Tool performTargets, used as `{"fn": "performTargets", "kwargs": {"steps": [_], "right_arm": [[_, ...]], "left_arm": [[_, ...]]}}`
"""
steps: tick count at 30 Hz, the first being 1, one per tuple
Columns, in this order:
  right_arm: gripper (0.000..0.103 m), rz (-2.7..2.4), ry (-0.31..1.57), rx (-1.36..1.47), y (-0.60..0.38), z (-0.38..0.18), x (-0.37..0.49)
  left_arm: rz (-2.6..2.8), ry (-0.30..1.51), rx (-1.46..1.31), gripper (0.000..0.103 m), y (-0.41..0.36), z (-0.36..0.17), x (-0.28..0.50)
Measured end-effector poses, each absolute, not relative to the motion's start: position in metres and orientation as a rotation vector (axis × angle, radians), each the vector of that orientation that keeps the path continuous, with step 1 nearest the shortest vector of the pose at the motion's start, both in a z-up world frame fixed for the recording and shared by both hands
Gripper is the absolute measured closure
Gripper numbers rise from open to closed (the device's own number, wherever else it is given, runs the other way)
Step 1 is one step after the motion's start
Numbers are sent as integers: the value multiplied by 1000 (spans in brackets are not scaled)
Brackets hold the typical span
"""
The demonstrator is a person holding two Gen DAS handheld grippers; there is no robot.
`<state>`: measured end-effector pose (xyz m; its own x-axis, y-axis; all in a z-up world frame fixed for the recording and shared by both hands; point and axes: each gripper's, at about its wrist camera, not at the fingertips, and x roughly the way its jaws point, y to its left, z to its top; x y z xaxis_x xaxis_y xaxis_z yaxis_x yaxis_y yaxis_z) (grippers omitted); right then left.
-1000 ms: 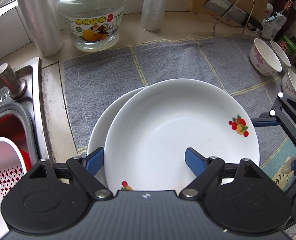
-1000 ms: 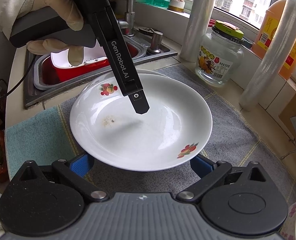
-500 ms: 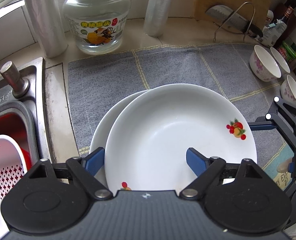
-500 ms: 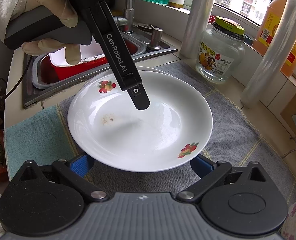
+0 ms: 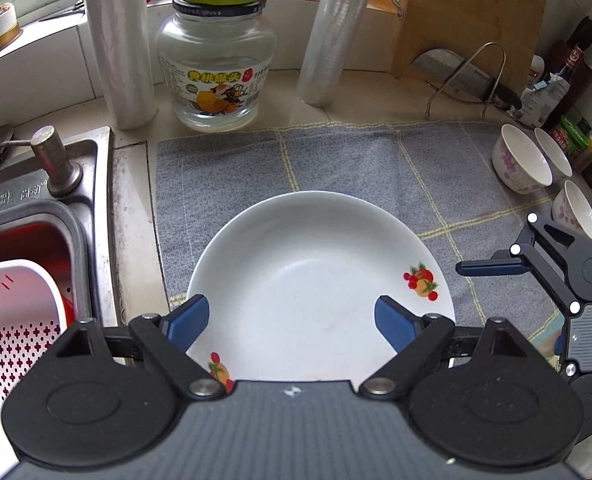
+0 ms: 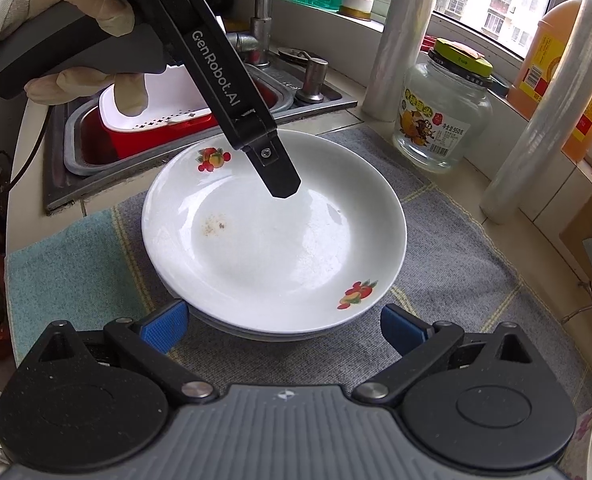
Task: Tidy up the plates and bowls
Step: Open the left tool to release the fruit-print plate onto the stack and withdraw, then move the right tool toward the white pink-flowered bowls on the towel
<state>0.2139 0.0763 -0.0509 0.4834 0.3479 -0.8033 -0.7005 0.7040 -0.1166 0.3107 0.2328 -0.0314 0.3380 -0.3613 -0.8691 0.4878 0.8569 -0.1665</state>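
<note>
A white plate with fruit prints lies squarely on a second white plate on the grey towel; only the lower plate's rim shows, in the right wrist view. My left gripper hangs over the top plate's near side, its jaws opening, its blue pads clear of the plate. One finger of it reaches over the plate. My right gripper stands open at the stack's near edge, touching nothing. Three small flowered bowls stand at the towel's right end.
A steel sink with a white colander lies left of the towel. A glass jar, two film rolls, a cutting board and a cleaver on a rack line the back. Bottles crowd the far right.
The top plate, earlier offset to one side of the lower one, now sits centred on it. My left gripper has drawn up and back a little, its jaws wider. The right gripper kept still.
</note>
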Motion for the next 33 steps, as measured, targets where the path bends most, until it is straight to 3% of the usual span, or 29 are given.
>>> {"fn": "performTargets", "kwargs": {"steps": [4, 7, 15, 33], "right_arm": [[0, 660, 829, -473, 74, -48, 211], [0, 644, 827, -446, 65, -46, 212], [0, 510, 829, -386, 32, -45, 209], [0, 39, 857, -264, -63, -37, 152]], "left_arm": [[-531, 955, 159, 13, 231, -16, 290], [-495, 807, 155, 2, 227, -6, 268], [-465, 620, 123, 1, 202, 2, 218], [-732, 604, 208, 1, 104, -23, 197]]}}
